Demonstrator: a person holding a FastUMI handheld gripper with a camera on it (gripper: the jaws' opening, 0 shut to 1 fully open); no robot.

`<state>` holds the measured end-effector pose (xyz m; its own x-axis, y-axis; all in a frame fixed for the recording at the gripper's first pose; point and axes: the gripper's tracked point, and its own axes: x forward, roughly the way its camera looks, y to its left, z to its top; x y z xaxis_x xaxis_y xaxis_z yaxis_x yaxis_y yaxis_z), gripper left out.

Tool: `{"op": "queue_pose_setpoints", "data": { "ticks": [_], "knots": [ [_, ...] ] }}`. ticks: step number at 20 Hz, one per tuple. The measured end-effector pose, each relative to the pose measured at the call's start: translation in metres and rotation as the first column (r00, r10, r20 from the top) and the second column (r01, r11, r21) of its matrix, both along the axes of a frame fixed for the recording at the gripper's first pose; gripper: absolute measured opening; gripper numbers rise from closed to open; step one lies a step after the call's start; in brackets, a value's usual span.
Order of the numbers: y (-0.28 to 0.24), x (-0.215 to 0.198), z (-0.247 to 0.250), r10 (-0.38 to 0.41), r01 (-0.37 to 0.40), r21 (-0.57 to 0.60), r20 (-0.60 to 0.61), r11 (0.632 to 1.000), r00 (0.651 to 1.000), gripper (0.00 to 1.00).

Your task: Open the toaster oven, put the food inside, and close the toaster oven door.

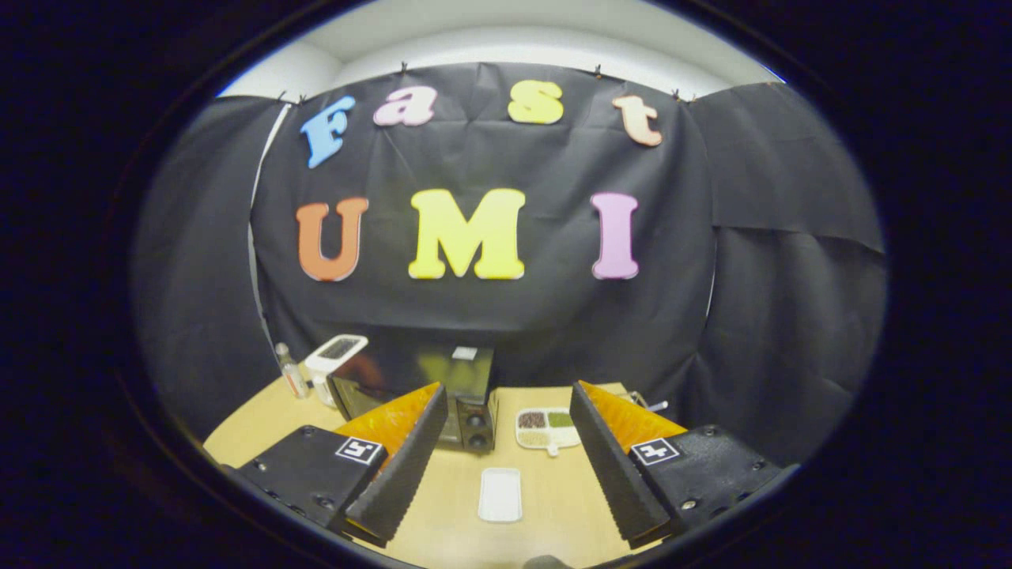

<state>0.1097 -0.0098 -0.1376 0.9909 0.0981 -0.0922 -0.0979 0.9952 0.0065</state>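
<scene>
Tool (502, 450) spread wide, nothing held, above wooden surface (553, 506). Toaster oven (431, 391) sits shut at far side beyond left finger; prob heavy, rigid, door hinged w/ slick glass, so hook the top edge. White tray (500, 495) between fingers: light, stiff.

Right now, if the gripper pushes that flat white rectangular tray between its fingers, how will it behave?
The flat white rectangular tray looks thin and shallow, so probably light. Lying flat on the smooth wooden table, it would likely slide, not tip. The gripper is open, not touching it.

gripper (502, 442) | ridged wedge-shaped jaws, spread apart | black screwed mounts | square coded marker on each mount
</scene>
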Motion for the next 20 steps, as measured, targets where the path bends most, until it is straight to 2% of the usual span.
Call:
{"op": "queue_pose_setpoints", "data": {
  "ticks": [6,11,18,20],
  "knots": [
    [-0.055,-0.027,0.072,0.066,-0.072,0.028,0.16,0.997,0.985,0.99],
    [-0.083,-0.058,0.073,0.073,-0.078,0.016,0.2,0.997,0.977,0.99],
    [-0.103,-0.085,0.054,-0.003,-0.001,0.028,0.156,1.0,0.988,0.99],
    [-0.104,-0.093,0.061,-0.029,0.022,0.037,0.177,0.999,0.984,0.99]
  ]
}}
